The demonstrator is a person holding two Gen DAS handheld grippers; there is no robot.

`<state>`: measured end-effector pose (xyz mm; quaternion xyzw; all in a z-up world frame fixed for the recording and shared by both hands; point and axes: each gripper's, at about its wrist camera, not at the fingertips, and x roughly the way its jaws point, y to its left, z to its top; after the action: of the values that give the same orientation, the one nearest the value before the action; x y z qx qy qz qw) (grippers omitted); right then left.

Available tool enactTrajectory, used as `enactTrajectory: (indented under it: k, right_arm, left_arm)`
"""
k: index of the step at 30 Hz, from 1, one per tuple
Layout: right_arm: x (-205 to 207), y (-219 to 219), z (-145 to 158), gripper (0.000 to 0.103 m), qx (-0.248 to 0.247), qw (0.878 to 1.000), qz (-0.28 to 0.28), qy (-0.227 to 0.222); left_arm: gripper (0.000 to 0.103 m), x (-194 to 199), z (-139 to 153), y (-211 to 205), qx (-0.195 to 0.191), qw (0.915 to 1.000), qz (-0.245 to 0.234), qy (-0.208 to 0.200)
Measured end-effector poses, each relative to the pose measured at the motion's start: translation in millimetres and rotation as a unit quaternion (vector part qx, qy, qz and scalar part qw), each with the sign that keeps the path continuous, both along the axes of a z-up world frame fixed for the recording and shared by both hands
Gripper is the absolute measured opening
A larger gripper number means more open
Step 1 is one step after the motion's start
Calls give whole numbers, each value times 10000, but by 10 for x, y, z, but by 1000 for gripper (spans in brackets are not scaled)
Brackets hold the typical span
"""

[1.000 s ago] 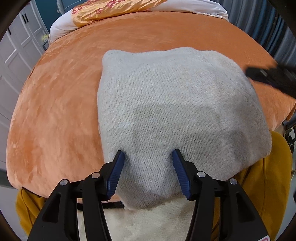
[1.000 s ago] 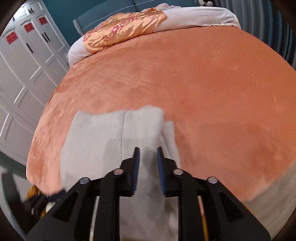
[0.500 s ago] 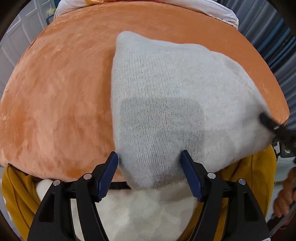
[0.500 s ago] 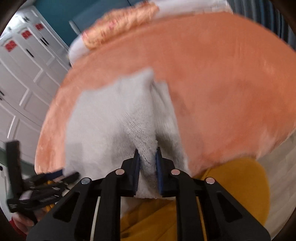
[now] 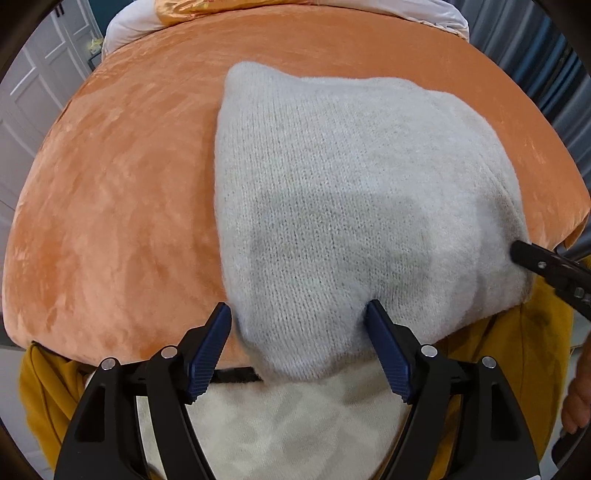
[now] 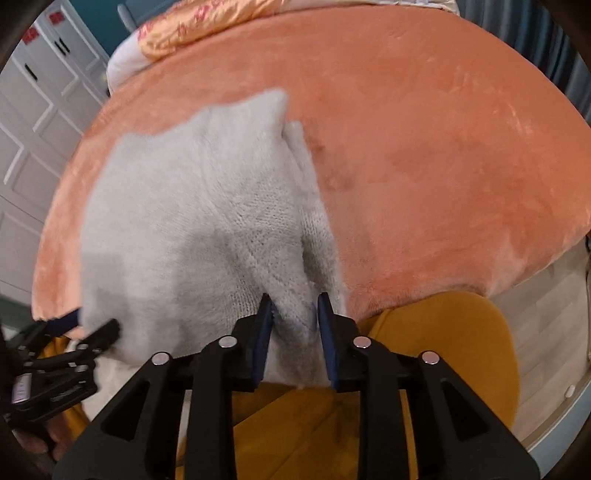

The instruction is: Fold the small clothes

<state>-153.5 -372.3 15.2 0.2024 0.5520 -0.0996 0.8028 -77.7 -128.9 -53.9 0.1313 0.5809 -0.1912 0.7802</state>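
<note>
A pale grey knitted garment point(image 5: 351, 206) lies folded on the orange bed cover point(image 5: 110, 192), its near edge hanging over the bed's front edge. My left gripper point(image 5: 299, 332) is open, its blue pads on either side of the garment's near left corner. In the right wrist view the same garment point(image 6: 192, 229) shows, and my right gripper point(image 6: 293, 317) stands partly open around a bunched fold at its near right edge. The right gripper's tip also shows at the right of the left wrist view point(image 5: 532, 254).
The bed's front edge runs just below the garment. A mustard-yellow cloth point(image 6: 436, 350) and a cream fabric point(image 5: 295, 424) lie below it. White wardrobe doors point(image 6: 33, 110) stand left, pillows point(image 6: 192, 33) at the far end, grey curtains point(image 5: 561, 66) right.
The garment has been pulled toward the near bed edge. My right gripper's jaws have widened from the tight pinch. My left gripper stayed open at the near corner.
</note>
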Motion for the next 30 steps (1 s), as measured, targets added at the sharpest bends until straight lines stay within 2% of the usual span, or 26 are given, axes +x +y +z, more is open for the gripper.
enactTrajectory:
  k: [5,8,10,11,12,14,15,16,17,19,21,23,25,27,28,30]
  right_arm:
    - [-11,197,493,27,-391,9973,198,-595]
    - [199,486,768,26,-97,9916,732,-1059]
    - [314,736,789,26,-26,9869,1146,-1132]
    - [382,875,735,26,32,9850,1349,-1075]
    - [474,1061,559,26,229,9827,1620,-866]
    - [554,1342,106,26,649,9777,1983,-249]
    - [566,1491,-240,26,759,9747,2093,216]
    - [534,1571,-396,26,739,9734,2154,254]
    - [502,1618,-441,26,698,9727,2202,203]
    - [490,1656,-332,26,601,9722,2253,226]
    - [447,1583,-152,25,719,9726,2205,154]
    - [369,1369,71,24,772,9787,1899,-133]
    - [299,1006,352,25,485,9889,1294,-555]
    - [291,664,472,27,239,9939,805,-713]
    - [302,539,462,28,177,9952,652,-703]
    - [371,266,358,43,48,9979,302,-565]
  left_arm:
    - [73,66,369,401,-416,9980,471,-112]
    - [72,156,504,759,-409,9942,956,-283]
    - [72,207,507,950,-314,9915,1228,-303]
    - [72,221,496,1023,-273,9901,1343,-304]
    - [72,224,486,1073,-235,9891,1423,-300]
    - [72,251,459,1145,-215,9874,1542,-286]
    - [72,286,456,1168,-218,9871,1562,-291]
    - [72,270,463,1170,-230,9868,1572,-307]
    - [72,247,471,1155,-239,9870,1557,-309]
    - [72,214,480,1079,-265,9884,1462,-306]
    - [72,207,472,994,-286,9902,1328,-318]
    - [72,203,457,860,-344,9922,1162,-302]
    - [72,207,458,680,-396,9944,926,-322]
    - [72,207,470,500,-389,9959,718,-391]
    - [72,211,470,388,-389,9967,579,-425]
    - [72,222,449,218,-358,9975,412,-449]
